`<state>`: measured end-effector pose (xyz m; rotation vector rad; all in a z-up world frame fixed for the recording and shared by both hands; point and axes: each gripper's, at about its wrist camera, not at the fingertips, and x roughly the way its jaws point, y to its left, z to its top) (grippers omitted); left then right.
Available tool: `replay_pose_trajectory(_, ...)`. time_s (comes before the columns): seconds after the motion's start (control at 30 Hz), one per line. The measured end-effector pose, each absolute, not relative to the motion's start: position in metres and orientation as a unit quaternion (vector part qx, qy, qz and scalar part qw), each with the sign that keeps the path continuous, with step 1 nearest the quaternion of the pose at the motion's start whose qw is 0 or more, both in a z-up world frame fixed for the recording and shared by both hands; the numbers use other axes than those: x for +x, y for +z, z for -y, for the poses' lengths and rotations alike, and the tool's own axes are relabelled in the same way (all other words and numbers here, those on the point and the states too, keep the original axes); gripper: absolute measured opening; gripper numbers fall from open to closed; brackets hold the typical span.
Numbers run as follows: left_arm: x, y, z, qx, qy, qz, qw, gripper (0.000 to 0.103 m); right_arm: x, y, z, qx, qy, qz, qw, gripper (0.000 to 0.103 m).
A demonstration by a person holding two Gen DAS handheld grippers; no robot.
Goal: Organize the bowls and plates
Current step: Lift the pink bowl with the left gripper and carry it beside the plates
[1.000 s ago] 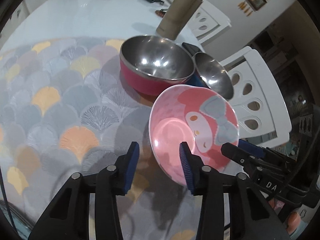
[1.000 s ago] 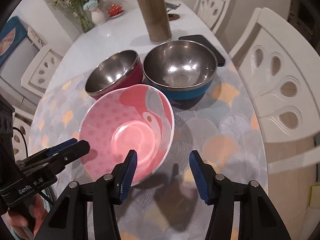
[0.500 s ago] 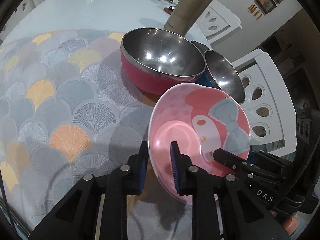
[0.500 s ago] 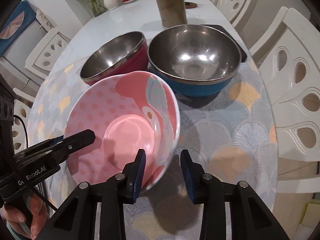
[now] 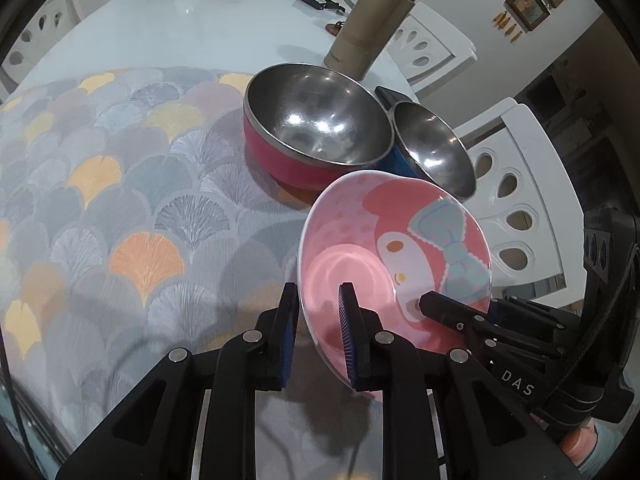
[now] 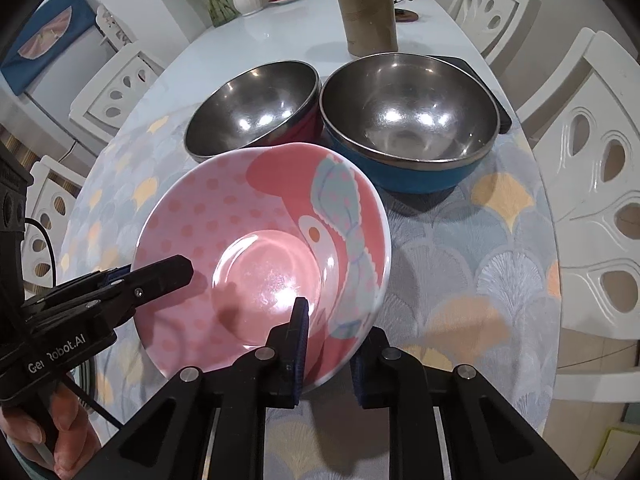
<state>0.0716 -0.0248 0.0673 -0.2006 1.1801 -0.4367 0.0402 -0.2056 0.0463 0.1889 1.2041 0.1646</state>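
Left gripper fingers pinching the rim of the tilted pink bowl; right gripper gripping its opposite rim. Red bowl and blue bowl sitting touching on the tabletop behind.

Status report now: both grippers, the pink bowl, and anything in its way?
Left gripper and right gripper both shut on pink bowl rim. Bowl tilted. Red steel bowl and blue steel bowl just beyond it.

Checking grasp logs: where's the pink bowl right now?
The pink bowl is tilted above the patterned mat, clamped at opposite rim edges by left gripper and right gripper, just in front of the two steel bowls.
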Motion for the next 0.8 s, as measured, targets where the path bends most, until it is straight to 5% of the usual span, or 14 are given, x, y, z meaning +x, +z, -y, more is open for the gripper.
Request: replay_pose_trajectory(0.8, -0.037, 0.098, -0.051, -0.106, -0.253, -0.542, 0.795, 0.017, -0.082, 0.092, 0.134, 0.09, 0.041, -0.557, 0.824, 0.018)
